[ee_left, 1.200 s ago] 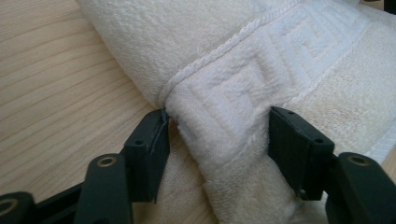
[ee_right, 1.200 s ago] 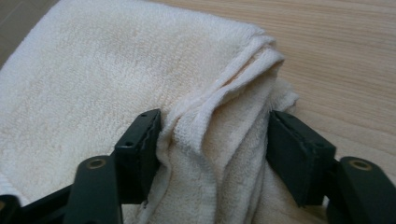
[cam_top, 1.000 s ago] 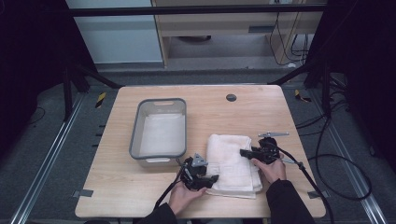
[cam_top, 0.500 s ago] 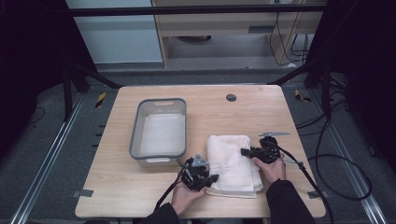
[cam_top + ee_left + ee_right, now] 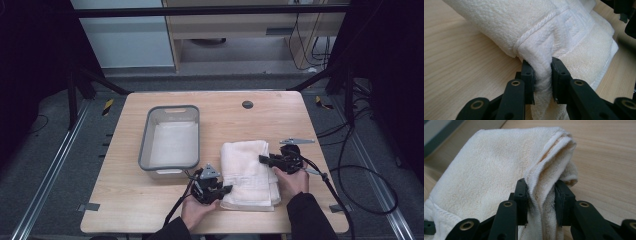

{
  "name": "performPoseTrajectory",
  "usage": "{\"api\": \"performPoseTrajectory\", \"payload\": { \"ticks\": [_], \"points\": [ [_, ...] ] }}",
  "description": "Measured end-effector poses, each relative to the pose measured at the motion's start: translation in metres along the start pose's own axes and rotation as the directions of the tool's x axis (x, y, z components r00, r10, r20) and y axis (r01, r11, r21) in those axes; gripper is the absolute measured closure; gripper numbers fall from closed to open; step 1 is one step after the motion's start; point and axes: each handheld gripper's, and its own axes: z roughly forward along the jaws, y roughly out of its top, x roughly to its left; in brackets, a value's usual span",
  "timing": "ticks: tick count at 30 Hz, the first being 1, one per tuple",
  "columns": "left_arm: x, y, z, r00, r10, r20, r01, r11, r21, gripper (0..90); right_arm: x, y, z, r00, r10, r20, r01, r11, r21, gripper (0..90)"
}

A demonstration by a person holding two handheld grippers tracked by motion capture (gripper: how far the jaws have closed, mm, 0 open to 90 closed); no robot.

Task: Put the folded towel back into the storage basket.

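Gripping is the step in hand: both tools have just closed on the folded cream terry towel (image 5: pixel 250 172), which lies on the pale wooden table (image 5: pixel 125 210) just beside the grey plastic tub (image 5: pixel 170 140), on the side away from the tub's long wall. The left gripper (image 5: pixel 225 189) bites the towel's near corner, the one closest to the tub; in the left gripper view its black jaws have just pinched shut on a bunched fold of the towel (image 5: pixel 541 72) by the corded hem. The right gripper (image 5: pixel 264 160) holds the towel's far edge from the tub, about midway along; in the right gripper view its jaws have likewise just clamped a raised ridge of layered cloth (image 5: pixel 541 187).

With both pinches apparently secure, the next move probably calls for lifting the two hands together, keeping them level and apart so the cloth hangs taut rather than sagging open. If the towel is bound for the tub, it must rise clear of the rim before travelling across. Thick terry may slip, so a slow lift seems wise.
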Motion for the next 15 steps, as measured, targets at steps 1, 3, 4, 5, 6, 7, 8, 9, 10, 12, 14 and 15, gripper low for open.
{"api": "performPoseTrajectory", "payload": {
  "ticks": [1,3,4,5,6,7,8,9,10,12,14,15],
  "points": [
    [-0.001,0.002,-0.005,1.0,0.01,-0.001,-0.01,0.9998,-0.014,74.3,0.004,0.003,-0.006,0.9999,-0.011,0.001,0.011,1.0,-0.02,67.9],
    [-0.002,0.005,-0.009,0.9999,0.015,-0.001,-0.015,0.9995,-0.027,74.4,0.006,0.005,-0.009,0.9998,-0.021,-0.005,0.021,0.999,-0.041,67.9],
    [-0.003,0.006,-0.012,0.9998,0.019,0.002,-0.019,0.9992,-0.034,74.3,0.006,0.006,-0.011,0.9998,-0.019,-0.007,0.019,0.999,-0.045,67.9],
    [-0.003,0.007,-0.014,0.9997,0.026,-0.001,-0.026,0.9989,-0.038,74.3,0.008,0.007,-0.012,0.9997,-0.021,-0.008,0.021,0.998,-0.053,68.0],
    [-0.003,0.007,-0.014,0.9997,0.026,-0.001,-0.026,0.9989,-0.038,74.3,0.008,0.007,-0.012,0.9997,-0.021,-0.008,0.021,0.998,-0.053,68.0],
    [-0.005,0.009,-0.018,0.9995,0.032,-0.001,-0.032,0.9983,-0.05,74.3,0.01,0.009,-0.015,0.9996,-0.028,-0.008,0.027,0.997,-0.066,68.0],
    [-0.005,0.009,-0.018,0.9995,0.032,-0.001,-0.032,0.9983,-0.05,74.3,0.01,0.009,-0.015,0.9996,-0.028,-0.008,0.027,0.997,-0.066,68.0],
    [-0.006,0.011,-0.021,0.9994,0.034,-0.003,-0.034,0.9975,-0.063,74.4,0.013,0.011,-0.018,0.9995,-0.03,-0.008,0.03,0.997,-0.078,68.0],
    [-0.006,0.011,-0.021,0.9994,0.034,-0.003,-0.034,0.9975,-0.063,74.4,0.013,0.011,-0.018,0.9995,-0.03,-0.008,0.03,0.997,-0.078,68.0],
    [-0.007,0.013,-0.024,0.9995,0.033,-0.001,-0.033,0.9966,-0.076,74.3,0.015,0.013,-0.022,0.9993,-0.036,-0.007,0.035,0.995,-0.089,68.1],
    [-0.007,0.015,-0.029,0.9994,0.033,0.003,-0.033,0.9953,-0.091,74.4,0.017,0.016,-0.026,0.9992,-0.039,-0.013,0.037,0.993,-0.108,68.1],
    [-0.008,0.017,-0.031,0.9993,0.036,0.004,-0.036,0.9944,-0.099,74.4,0.018,0.017,-0.027,0.9991,-0.04,-0.016,0.038,0.993,-0.114,68.1]
  ]
}}
